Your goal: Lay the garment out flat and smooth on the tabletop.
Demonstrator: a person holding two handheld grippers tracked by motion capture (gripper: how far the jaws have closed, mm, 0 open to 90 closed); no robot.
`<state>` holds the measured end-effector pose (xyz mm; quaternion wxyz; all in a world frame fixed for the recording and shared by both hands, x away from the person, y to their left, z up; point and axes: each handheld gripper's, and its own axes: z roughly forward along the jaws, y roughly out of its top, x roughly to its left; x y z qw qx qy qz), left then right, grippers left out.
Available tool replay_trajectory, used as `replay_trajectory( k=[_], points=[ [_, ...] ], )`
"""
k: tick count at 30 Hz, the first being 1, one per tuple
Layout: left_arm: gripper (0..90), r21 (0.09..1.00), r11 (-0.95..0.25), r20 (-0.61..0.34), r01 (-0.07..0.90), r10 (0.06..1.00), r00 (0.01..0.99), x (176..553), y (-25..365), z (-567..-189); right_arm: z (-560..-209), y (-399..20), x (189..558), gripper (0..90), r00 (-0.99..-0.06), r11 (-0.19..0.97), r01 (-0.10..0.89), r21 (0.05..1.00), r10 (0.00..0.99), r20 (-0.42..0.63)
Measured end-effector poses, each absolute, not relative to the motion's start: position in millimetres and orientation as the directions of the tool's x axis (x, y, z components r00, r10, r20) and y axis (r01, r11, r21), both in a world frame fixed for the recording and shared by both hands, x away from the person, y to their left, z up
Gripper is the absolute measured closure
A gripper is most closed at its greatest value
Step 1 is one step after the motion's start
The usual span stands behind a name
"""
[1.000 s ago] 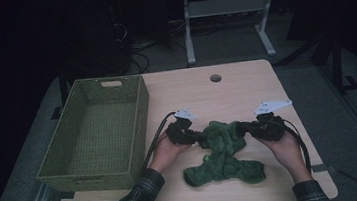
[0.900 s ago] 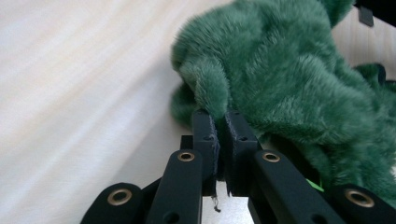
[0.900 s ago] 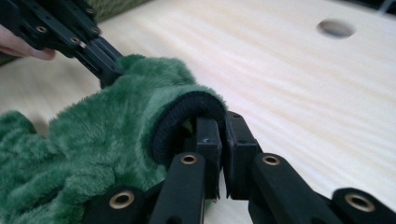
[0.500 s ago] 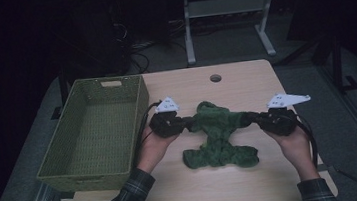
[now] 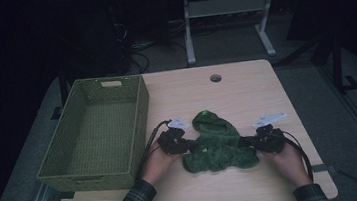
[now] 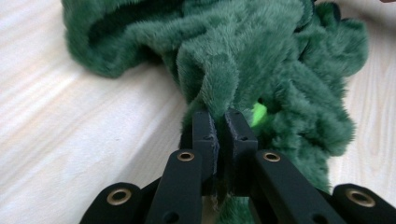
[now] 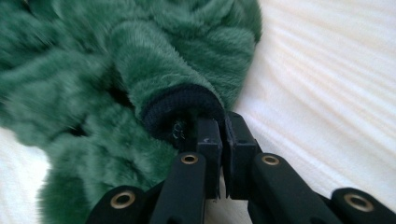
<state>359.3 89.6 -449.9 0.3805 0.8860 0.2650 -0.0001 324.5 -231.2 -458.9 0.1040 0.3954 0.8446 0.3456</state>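
Observation:
A fuzzy dark green garment lies bunched on the wooden table, between both hands. My left gripper holds its left edge; in the left gripper view the jaws are shut on a fold of the green fleece, with a bright green tag beside them. My right gripper grips the right side; in the right gripper view its jaws are shut on a dark ribbed cuff at the end of a sleeve. Both grippers lie low over the table.
An empty green woven basket stands at the table's left, close to the left hand. A round cable hole sits near the far edge. Bare tabletop lies beyond the garment and to its right.
Both hands pulled apart, stretching the garment, then came back inward and toward the near edge. The garment now lies bunched closer to the person.

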Motion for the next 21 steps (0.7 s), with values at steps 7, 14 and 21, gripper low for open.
replay_trajectory(
  k=[7,14,21],
  points=[
    [83.0,0.653,-0.59,-0.186,0.474,0.482,0.856,365.8,86.5,-460.5,-466.0,-227.6,328.6,85.9,-0.665,0.455,0.612,0.647,0.739,0.108],
    [61.8,0.705,-0.545,-0.165,0.454,0.496,0.853,359.7,92.5,-444.6,-453.6,-234.5,322.0,67.3,-0.672,0.428,0.58,0.693,0.732,0.111],
    [50.1,0.738,-0.51,-0.188,0.442,0.474,0.86,346.8,101.8,-426.3,-429.0,-250.0,309.8,59.0,-0.67,0.368,0.535,0.76,0.733,0.118]
  ],
)
